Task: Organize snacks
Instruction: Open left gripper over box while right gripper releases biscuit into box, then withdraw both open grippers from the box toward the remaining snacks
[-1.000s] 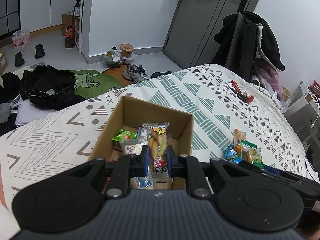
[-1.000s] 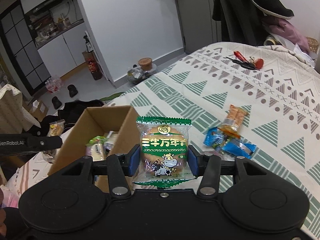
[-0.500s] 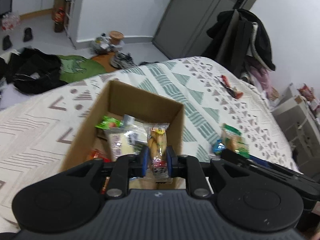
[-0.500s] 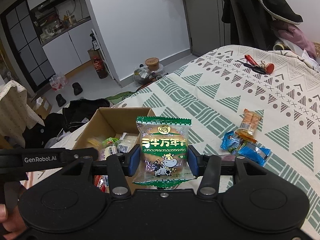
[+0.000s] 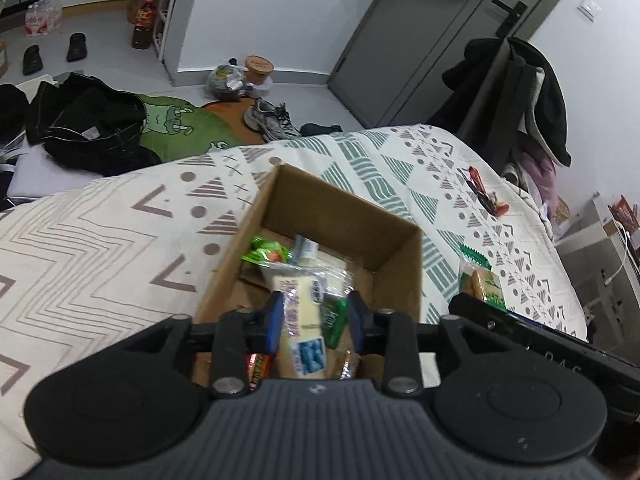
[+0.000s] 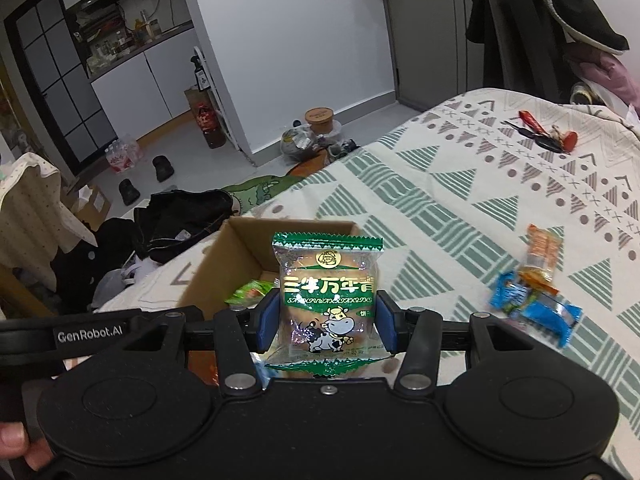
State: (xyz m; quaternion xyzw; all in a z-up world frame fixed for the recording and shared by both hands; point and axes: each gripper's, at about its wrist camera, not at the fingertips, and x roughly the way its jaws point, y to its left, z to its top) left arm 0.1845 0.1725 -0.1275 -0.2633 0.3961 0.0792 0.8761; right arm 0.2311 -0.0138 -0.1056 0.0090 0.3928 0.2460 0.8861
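Observation:
An open cardboard box (image 5: 396,248) sits on the patterned bedspread and holds several snack packets, among them a pale wafer packet (image 5: 298,312) and a green one (image 5: 266,251). My left gripper (image 5: 314,316) hangs open over the box's near end with nothing held; the packets lie below it. My right gripper (image 6: 327,322) is shut on a green cow-print cake packet (image 6: 328,300), held upright just right of the box (image 6: 244,256). That packet also shows in the left wrist view (image 5: 480,280).
Loose blue and orange snack packets (image 6: 536,292) lie on the bedspread (image 6: 460,184) to the right. Keys and a red item (image 6: 544,136) lie farther back. Black clothes (image 5: 88,124), shoes and bottles are on the floor beyond the bed edge.
My left gripper opened and let go of the yellow snack packet over the box. My right gripper kept its cake packet and moved closer to the box.

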